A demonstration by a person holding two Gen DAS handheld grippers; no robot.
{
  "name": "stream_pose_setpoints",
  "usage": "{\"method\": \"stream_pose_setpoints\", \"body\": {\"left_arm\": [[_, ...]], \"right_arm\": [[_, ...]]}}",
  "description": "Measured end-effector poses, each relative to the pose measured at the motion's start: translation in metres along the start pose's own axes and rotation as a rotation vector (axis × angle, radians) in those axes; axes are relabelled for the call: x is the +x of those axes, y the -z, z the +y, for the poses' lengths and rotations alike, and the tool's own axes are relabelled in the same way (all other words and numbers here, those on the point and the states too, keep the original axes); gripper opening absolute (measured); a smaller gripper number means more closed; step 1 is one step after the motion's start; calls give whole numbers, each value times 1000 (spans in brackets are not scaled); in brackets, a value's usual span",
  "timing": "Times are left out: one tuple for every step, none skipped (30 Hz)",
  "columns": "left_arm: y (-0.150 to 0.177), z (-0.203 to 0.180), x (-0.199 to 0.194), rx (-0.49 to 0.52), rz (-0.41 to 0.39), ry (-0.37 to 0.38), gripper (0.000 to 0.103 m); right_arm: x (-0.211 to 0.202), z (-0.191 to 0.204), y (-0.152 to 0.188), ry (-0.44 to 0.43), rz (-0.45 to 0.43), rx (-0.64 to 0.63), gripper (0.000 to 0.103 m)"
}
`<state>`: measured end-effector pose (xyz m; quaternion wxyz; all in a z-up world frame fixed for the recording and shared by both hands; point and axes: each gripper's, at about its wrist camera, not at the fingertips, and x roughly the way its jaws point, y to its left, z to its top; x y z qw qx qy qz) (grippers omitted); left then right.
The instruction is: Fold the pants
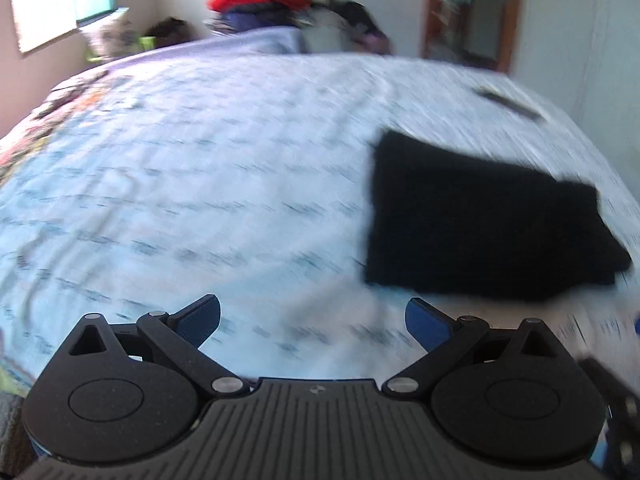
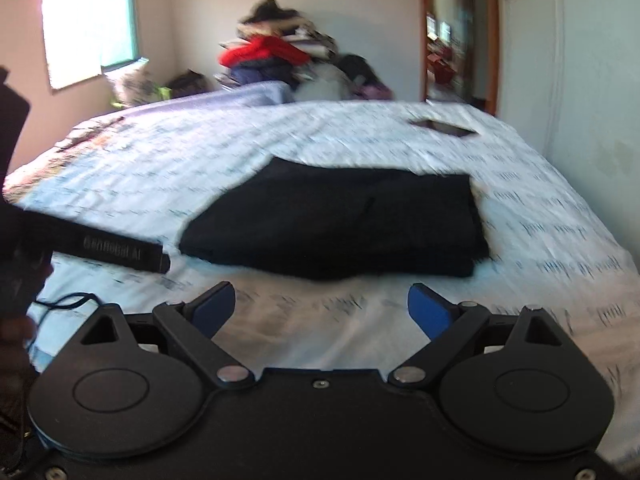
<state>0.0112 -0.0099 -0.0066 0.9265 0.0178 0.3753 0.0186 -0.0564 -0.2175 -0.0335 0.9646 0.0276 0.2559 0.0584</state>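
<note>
Black pants lie folded into a flat rectangle on the pale printed bedsheet. In the right wrist view they sit just beyond my right gripper, which is open and holds nothing. My left gripper is open too, empty, with the pants ahead and to its right. Both views are blurred by motion. The side of the left gripper's body shows at the left edge of the right wrist view, held by a hand.
A dark flat phone-like object lies on the far right of the bed. A heap of clothes with a red garment is piled behind the bed. A window is at left, a doorway at right, a white wall alongside.
</note>
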Motion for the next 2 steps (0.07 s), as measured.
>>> {"method": "stream_pose_setpoints", "body": {"left_arm": [[-8,17,1,-50,-9,-26,100],[-17,37,2,-110,-13,-52,100]], "right_arm": [[4,6,-4,-38,-8,-40,95],[11,13,-8,-75,-8,-84,95]]}}
